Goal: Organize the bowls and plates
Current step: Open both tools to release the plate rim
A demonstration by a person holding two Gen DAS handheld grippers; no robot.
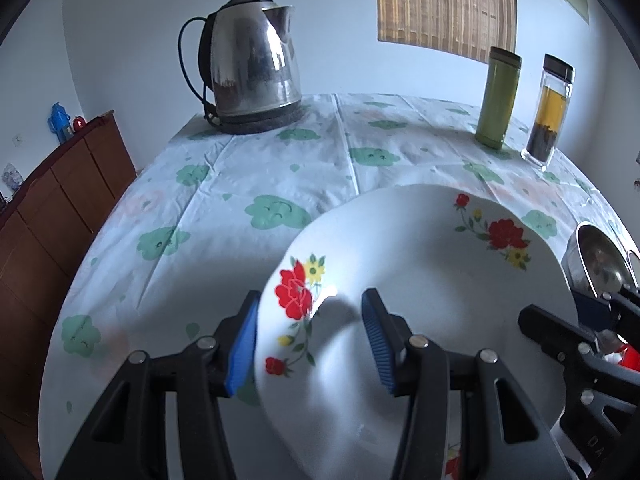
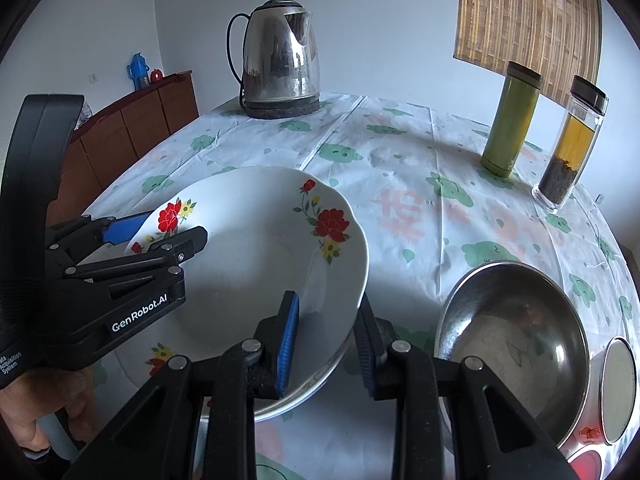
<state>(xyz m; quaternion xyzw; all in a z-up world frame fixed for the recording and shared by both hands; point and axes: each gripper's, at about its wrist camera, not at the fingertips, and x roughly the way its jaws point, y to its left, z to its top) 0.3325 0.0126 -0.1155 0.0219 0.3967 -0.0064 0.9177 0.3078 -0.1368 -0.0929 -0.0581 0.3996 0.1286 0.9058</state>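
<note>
In front of the kettle [image 2: 282, 58], the flowered plate [image 2: 256, 248] sits tilted above the desk [image 2: 400, 208]; left tongs [image 1: 310, 344] and right tongs [image 2: 326, 344] each straddle its rim, part-open, pad contact unclear. Step: two-handed plate move; next, stack it, clearing the steel bowl [image 2: 516, 340].

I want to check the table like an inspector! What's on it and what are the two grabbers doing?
Surface: table under a tablecloth with green patches.
Job's things: white flowered plate, raised and tilted; another flowered plate's edge shows beneath it; steel bowl beside it.
Clutter: steel kettle, green flask, glass tea bottle at the far side.
Grippers: left gripper straddles the plate's left rim; right gripper straddles its near right rim; whether the pads press cannot be told.
Cables: black cord looping behind the kettle.
Surroundings: wooden cabinet, bamboo blind.
</note>
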